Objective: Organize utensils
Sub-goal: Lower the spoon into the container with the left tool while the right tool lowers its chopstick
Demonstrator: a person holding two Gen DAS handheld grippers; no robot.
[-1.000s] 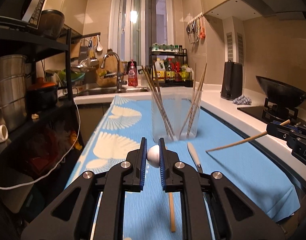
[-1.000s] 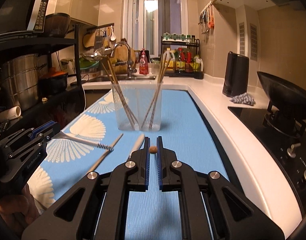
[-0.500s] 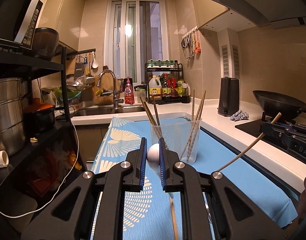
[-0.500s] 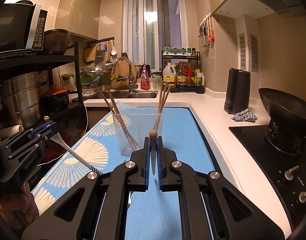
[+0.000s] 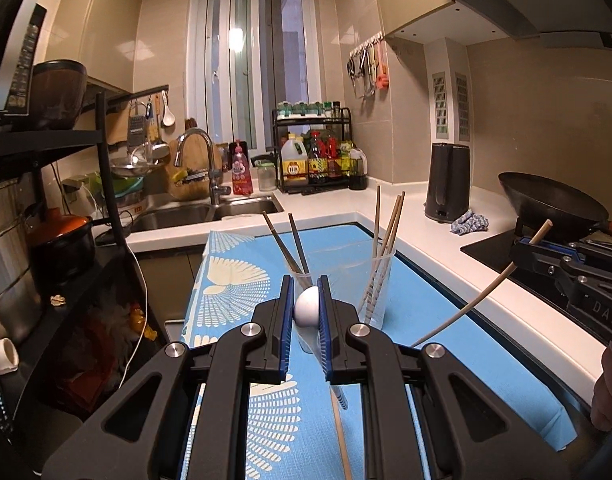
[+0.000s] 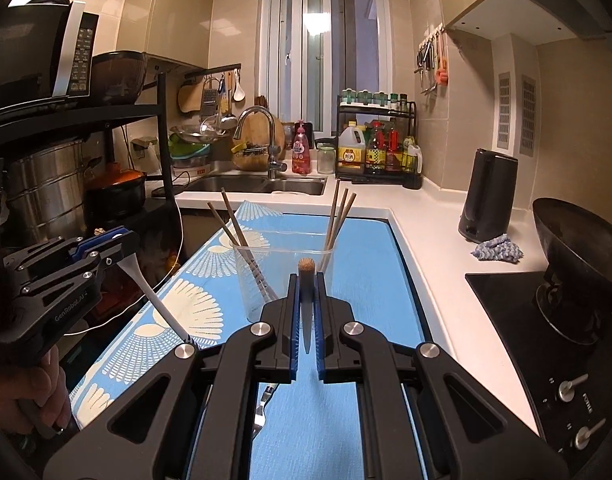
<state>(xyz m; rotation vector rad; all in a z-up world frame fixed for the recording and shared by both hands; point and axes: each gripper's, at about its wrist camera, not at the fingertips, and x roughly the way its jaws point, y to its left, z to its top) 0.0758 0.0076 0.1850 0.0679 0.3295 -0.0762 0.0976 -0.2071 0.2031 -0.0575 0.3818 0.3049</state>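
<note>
My left gripper (image 5: 306, 284) is shut on the rounded end of a white-handled utensil (image 5: 306, 307), which hangs down under the jaws. The right wrist view shows that gripper (image 6: 121, 240) at the left, with the white handle (image 6: 153, 296) slanting down; its lower end is hidden. My right gripper (image 6: 306, 280) is shut on a wooden chopstick (image 6: 306, 269), also seen at the right (image 5: 478, 296). A clear container (image 6: 281, 276) holding several chopsticks stands on the blue cloth (image 6: 370, 264), just beyond both grippers.
One more chopstick (image 5: 342, 440) lies on the cloth under my left gripper, and fork tines (image 6: 261, 416) show under the right one. A sink (image 5: 201, 212) lies behind, a black rack (image 5: 105, 184) to the left, and a kettle (image 6: 486, 196), rag (image 6: 498, 250), wok (image 6: 578, 248) and hob to the right.
Both grippers have risen from the cloth with their utensils still held. The container now sits lower in both views, and the chopstick hangs steeper.
</note>
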